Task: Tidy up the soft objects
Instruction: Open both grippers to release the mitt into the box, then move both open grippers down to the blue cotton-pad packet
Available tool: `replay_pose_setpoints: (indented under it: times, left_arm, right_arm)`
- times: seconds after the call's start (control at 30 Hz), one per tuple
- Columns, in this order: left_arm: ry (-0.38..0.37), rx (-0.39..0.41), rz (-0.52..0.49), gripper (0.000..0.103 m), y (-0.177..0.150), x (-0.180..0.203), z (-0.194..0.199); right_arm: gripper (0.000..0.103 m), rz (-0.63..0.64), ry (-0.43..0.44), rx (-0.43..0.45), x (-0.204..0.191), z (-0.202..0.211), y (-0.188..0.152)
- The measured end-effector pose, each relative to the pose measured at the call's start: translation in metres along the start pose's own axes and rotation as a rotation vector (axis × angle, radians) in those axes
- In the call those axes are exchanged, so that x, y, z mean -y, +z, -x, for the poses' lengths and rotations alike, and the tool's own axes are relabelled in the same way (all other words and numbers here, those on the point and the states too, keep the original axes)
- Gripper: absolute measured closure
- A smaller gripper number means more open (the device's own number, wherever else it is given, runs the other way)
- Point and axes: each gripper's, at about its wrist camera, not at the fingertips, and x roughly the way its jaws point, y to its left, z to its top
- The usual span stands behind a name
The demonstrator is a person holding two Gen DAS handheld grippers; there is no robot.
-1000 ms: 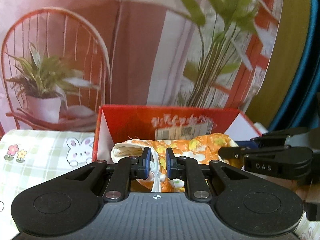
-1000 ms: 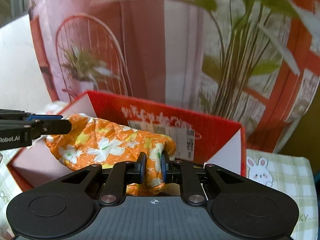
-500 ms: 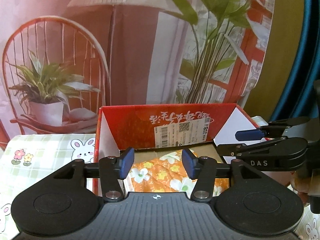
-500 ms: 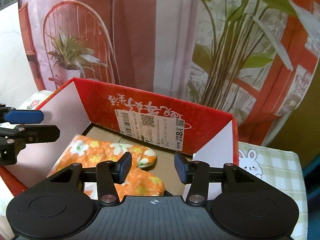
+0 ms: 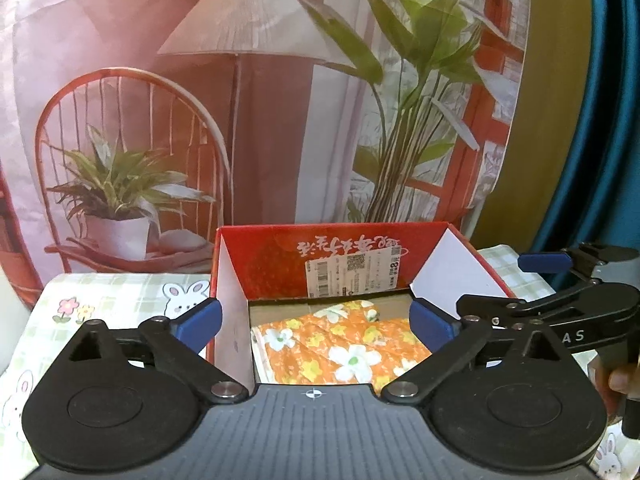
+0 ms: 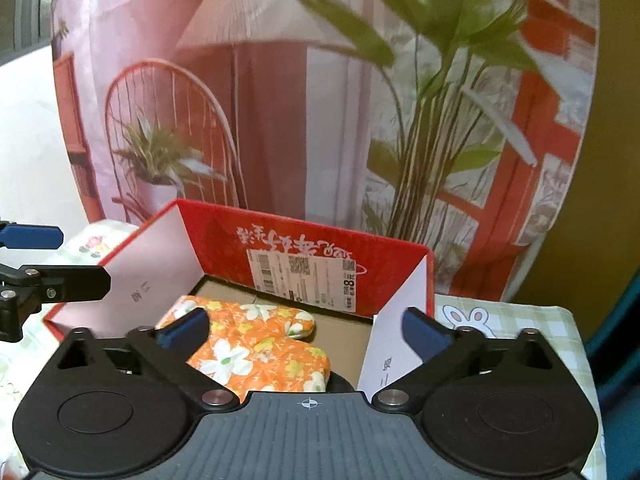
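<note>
Now both tongs, left gripper and right gripper, have spread wide, dropping the orange mitt into the red box at twelve o'clock; stowed.

orange oven mitt with white and yellow flowers; red box; green-checked bunny tablecloth.

left gripper opened wider | right gripper likewise | mitt released into box
</note>
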Motion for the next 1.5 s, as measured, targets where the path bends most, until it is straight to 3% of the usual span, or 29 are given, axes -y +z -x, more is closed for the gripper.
replay_pose_setpoints:
  times: [0.63, 0.87, 1.5]
  left_arm:
    - [0.020, 0.076, 0.060, 0.000, -0.039, 0.009, 0.062]
    - [0.024, 0.104, 0.078, 0.000, -0.060, 0.007, 0.085]
    - [0.033, 0.064, 0.091, 0.000, -0.119, 0.007, 0.112]
  right_arm:
    - [0.000, -0.087, 0.011, 0.089, -0.005, 0.075, -0.044]
    - [0.000, -0.100, -0.037, 0.123, -0.012, 0.098, -0.066]
    - [0.000, -0.158, -0.017, 0.098, -0.031, 0.123, -0.125]
